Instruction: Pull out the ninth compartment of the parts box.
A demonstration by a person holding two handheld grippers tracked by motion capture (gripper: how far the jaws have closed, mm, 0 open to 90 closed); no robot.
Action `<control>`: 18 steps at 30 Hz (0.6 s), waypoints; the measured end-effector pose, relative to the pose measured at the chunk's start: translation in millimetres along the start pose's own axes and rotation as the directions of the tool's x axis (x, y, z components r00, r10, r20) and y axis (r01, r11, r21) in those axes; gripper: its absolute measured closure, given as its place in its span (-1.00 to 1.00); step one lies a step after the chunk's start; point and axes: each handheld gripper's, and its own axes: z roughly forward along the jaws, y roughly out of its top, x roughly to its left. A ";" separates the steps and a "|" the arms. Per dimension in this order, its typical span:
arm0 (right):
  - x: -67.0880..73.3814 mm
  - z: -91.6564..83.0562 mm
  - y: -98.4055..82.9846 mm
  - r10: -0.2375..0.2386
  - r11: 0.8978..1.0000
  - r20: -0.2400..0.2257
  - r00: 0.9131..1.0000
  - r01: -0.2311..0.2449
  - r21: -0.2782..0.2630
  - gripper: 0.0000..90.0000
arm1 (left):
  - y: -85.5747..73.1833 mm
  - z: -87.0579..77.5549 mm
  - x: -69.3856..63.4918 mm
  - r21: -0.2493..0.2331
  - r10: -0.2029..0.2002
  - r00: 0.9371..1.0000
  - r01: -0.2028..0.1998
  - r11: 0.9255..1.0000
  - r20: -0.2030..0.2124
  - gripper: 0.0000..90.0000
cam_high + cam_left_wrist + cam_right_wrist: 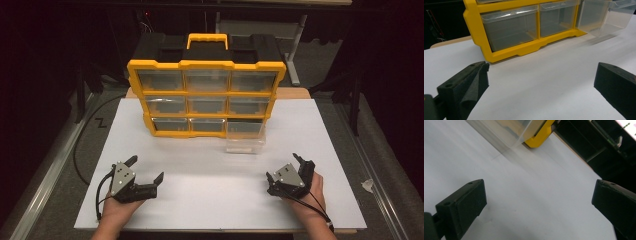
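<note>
Squarely yellow plastic organizer [206, 97], clear drawers.

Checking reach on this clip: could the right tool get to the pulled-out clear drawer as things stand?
Probably yes. The right tool is open and only bare white board lies between it and the clear drawer, which sticks out from the organizer.

One overhead camera, two riding low on the grippers.
The high view looks forward and down over the white tabletop [210, 200]; both gripper views skim it closely, sharing the yellow organizer's [506, 53] pulled-out clear drawer [506, 135].
</note>
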 end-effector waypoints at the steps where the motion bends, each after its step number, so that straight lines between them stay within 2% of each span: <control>1: -0.6 -0.1 0.1 0.020 1.000 -0.009 1.000 -0.020 -0.003 -0.98 | 0.0 0.0 0.0 -0.001 -0.001 1.000 0.001 1.000 0.000 -0.99; 5: -2.2 -0.8 1.2 0.100 0.995 -0.049 0.994 -0.101 -0.024 -0.98 | 0.0 0.1 0.2 -0.001 -0.002 1.000 0.002 1.000 0.000 -0.99; 6: -2.7 -1.2 1.5 0.105 0.994 -0.054 0.993 -0.107 -0.029 -0.98 | 0.1 0.0 0.3 -0.002 -0.002 1.000 0.002 1.000 -0.001 -0.99; 8: -3.9 -2.3 2.0 0.158 0.986 -0.070 0.985 -0.160 -0.037 -0.98 | 0.1 -0.1 0.4 -0.002 -0.003 1.000 0.003 1.000 0.000 -0.99; 10: -5.5 -3.4 2.0 0.184 0.981 -0.083 0.979 -0.189 -0.047 -0.98 | 0.2 -0.2 0.5 -0.003 -0.003 1.000 0.003 1.000 0.000 -0.99; 13: -9.5 -5.5 1.2 0.255 0.962 -0.114 0.960 -0.263 -0.068 -0.98 | 0.2 -0.2 0.7 -0.003 -0.004 1.000 0.004 1.000 -0.002 -0.99; 14: -12.7 -6.8 0.0 0.309 0.944 -0.140 0.941 -0.322 -0.077 -0.98 | 0.2 -0.3 0.7 -0.002 -0.004 1.000 0.004 1.000 -0.002 -0.99; 15: -12.7 -6.8 0.0 0.309 0.944 -0.140 0.941 -0.322 -0.077 -0.98 | 0.2 -0.4 0.7 -0.003 -0.004 1.000 0.004 1.000 -0.003 -0.99; 18: -16.7 -9.3 -1.5 0.358 0.923 -0.154 0.921 -0.374 -0.093 -0.98 | 0.2 -0.5 1.1 -0.003 -0.008 1.000 0.008 1.000 -0.004 -0.99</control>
